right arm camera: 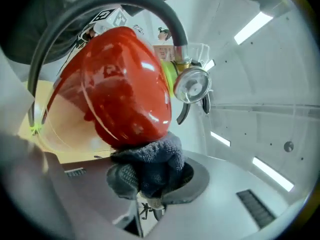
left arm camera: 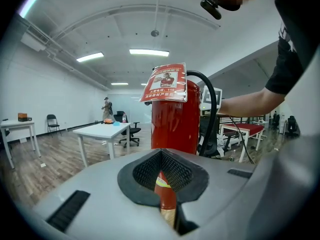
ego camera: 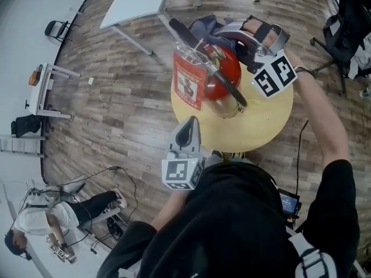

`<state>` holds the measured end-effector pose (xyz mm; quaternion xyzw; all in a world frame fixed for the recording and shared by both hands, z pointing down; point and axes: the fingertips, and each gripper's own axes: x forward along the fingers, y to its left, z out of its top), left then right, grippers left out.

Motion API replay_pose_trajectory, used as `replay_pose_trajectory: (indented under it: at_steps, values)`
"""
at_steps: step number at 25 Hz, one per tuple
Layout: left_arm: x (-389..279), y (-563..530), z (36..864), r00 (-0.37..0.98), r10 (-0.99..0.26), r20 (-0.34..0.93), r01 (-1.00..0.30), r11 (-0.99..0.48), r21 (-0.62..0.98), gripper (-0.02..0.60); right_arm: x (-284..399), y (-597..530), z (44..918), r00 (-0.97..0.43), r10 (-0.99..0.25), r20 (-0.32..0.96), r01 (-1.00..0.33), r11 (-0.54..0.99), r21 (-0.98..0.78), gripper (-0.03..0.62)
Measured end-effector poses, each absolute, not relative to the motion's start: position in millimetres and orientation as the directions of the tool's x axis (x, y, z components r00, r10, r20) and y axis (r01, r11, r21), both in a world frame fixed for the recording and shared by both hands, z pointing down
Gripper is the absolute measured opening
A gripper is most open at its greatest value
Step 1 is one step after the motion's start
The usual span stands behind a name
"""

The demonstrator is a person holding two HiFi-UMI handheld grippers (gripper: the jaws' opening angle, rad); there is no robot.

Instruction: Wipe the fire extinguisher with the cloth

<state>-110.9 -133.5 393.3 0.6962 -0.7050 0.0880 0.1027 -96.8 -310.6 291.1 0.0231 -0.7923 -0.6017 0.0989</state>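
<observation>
A red fire extinguisher (ego camera: pixel 219 74) stands on the round yellow table (ego camera: pixel 255 126), with a black hose (ego camera: pixel 227 84) down its near side and a red tag (ego camera: pixel 188 87) at its left. My right gripper (ego camera: pixel 250 46) is at its far right side, shut on a dark blue-grey cloth (ego camera: pixel 207 26). In the right gripper view the cloth (right arm camera: pixel 150 161) bunches between the jaws and presses against the red body (right arm camera: pixel 120 89), beside the pressure gauge (right arm camera: pixel 192 86). My left gripper (ego camera: pixel 186 135) hovers shut and holds nothing at the table's near edge, pointing at the extinguisher (left arm camera: pixel 175 119).
A white table (ego camera: pixel 136 2) stands on the wooden floor beyond the round one. An office chair (ego camera: pixel 342 28) is at the far right. A person (ego camera: pixel 52 219) sits on the floor at the lower left among cables.
</observation>
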Motion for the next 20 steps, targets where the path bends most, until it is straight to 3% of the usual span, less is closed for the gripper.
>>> replay_pose_trajectory:
  at_steps: [3, 8, 15, 20]
  values:
    - [-112.9, -130.9, 396.8, -0.015, -0.962, 0.274, -1.0, 0.02, 0.015, 0.015, -99.0, -310.5, 319.9, -0.967, -0.159, 0.2, 0.146, 0.299, 0.943, 0.086]
    - [-114.0, -128.8, 399.4, -0.004, -0.96, 0.28, -1.0, 0.008, 0.013, 0.015, -85.1, -308.9, 436.9, -0.881, -0.191, 0.433, 0.321, 0.433, 0.842, 0.086]
    - [-125.7, -137.1, 415.6, 0.064, -0.955, 0.288, -0.997, -0.052, 0.049, 0.017, -20.0, -271.7, 515.2, -0.766, -0.184, 0.616, 0.417, 0.587, 0.694, 0.086]
    - [-127.4, -145.4, 413.6, 0.163, -0.944, 0.288, -0.986, -0.144, 0.087, 0.015, 16.5, -254.7, 547.1, -0.67, -0.254, 0.698, 0.293, 0.773, 0.563, 0.086]
